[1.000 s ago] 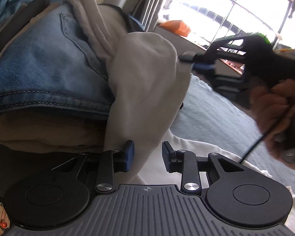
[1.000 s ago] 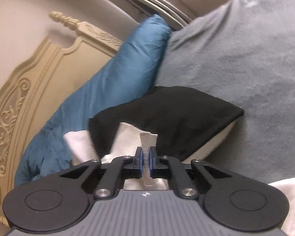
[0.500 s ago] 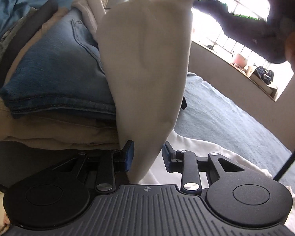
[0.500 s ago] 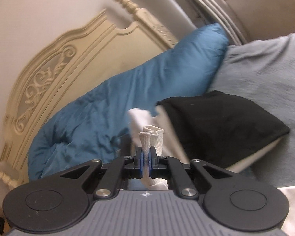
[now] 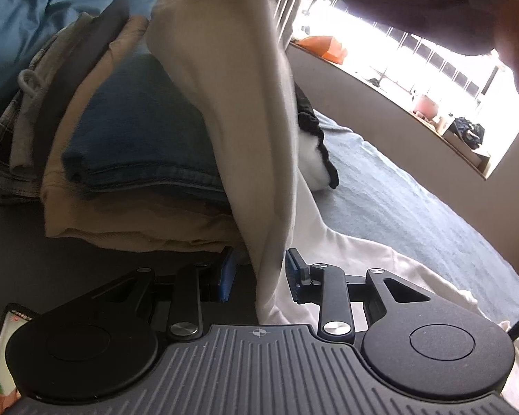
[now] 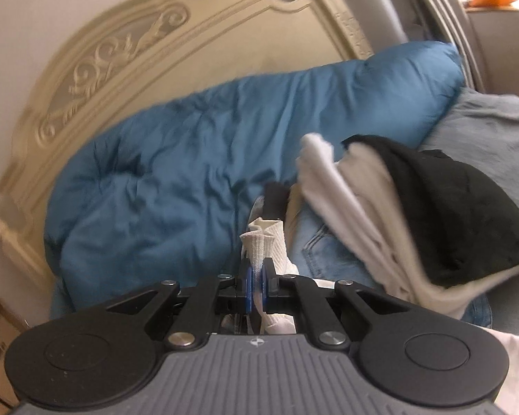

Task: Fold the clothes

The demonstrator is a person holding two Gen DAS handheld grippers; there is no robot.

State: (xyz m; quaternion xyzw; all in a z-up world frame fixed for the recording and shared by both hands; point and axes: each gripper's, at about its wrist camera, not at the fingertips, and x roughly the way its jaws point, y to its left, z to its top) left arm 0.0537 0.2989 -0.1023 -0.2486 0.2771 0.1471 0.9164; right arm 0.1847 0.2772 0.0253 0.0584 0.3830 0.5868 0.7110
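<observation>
The right tool (image 6: 255, 278) is clenched on the ribbed cuff of a cream garment (image 5: 238, 110), a bunch of knit cloth standing up between its blue pads (image 6: 248, 285). In the left wrist view that garment hangs as a long drape, its top end going out of frame at the upper edge, where a blurred dark tool body and part of a hand (image 5: 515, 34) show; its lower end drops between the fingers of the left tool (image 5: 259, 273). The left tool is released: its jaws stand apart on either side of the cloth, neither pressing it.

Landmark: the stack of folded clothes (image 5: 128, 186) on the bed. Folded blue jeans (image 5: 145, 138) lie on top of the stack over tan trousers (image 5: 128, 221), with grey and plaid pieces on the stack's far-left side. The hanging garment falls against the stack's right edge. Behind the stack sits a blue pillow (image 6: 225, 145), backed by a carved cream headboard (image 6: 148, 45). To the right of the stack a black garment (image 6: 449, 200) lies over white cloth on the grey-blue blanket (image 5: 415, 207).
</observation>
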